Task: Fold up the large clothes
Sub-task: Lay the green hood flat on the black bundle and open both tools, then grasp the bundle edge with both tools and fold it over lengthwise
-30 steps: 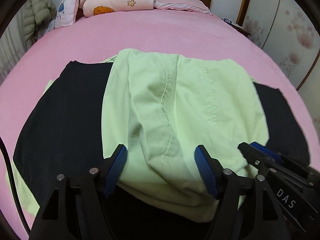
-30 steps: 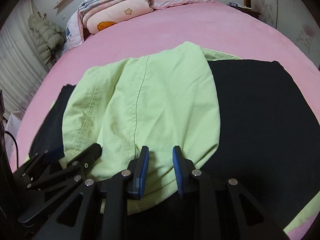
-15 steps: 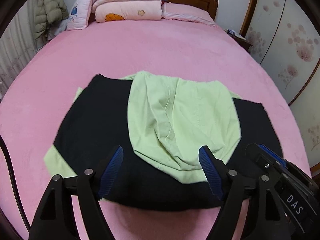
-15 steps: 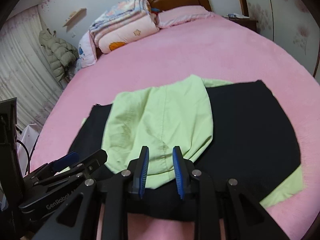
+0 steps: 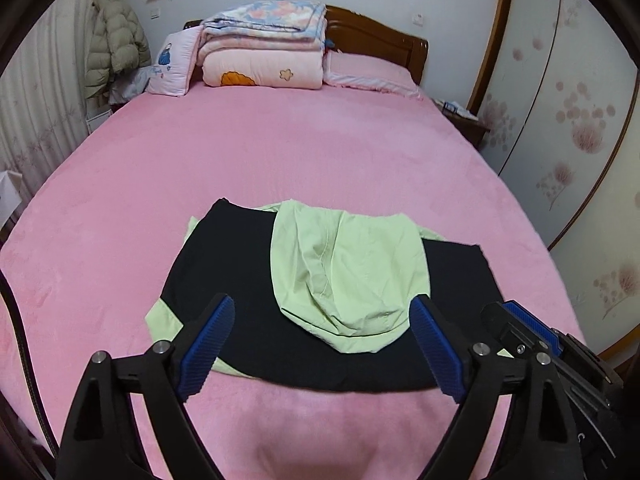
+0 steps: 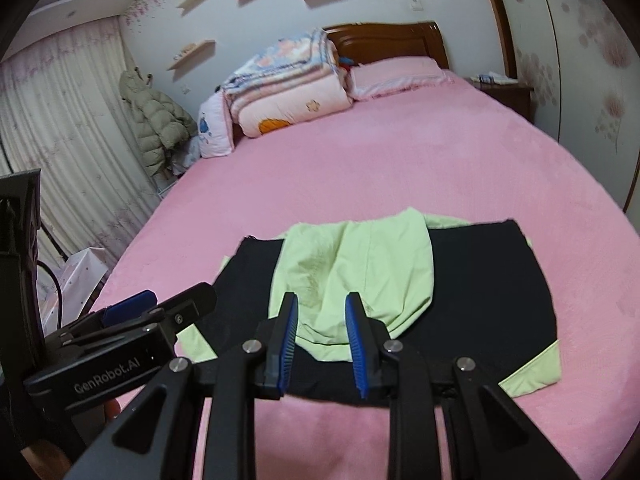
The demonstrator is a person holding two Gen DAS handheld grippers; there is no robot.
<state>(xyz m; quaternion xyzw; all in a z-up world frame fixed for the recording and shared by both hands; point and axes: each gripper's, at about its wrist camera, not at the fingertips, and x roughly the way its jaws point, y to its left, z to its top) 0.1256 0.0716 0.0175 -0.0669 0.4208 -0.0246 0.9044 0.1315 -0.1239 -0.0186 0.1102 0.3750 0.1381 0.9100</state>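
One garment (image 5: pixel 332 280) is lying folded on the near part of the pink bed (image 5: pixel 280 152), black body flat with its green hood (image 5: pixel 352 276) laid on top and green edges peeking out at the corners, seemingly so the bundle stays compact. Two grippers are hanging above it, clear of the cloth, probably to check the fold. The left gripper (image 5: pixel 320 344) is standing wide, its jaws having just been opening, with nothing between them. The right gripper (image 6: pixel 322 344) is gaping only narrowly and holding nothing. One quilt stack (image 5: pixel 262 52) is sitting by the headboard.
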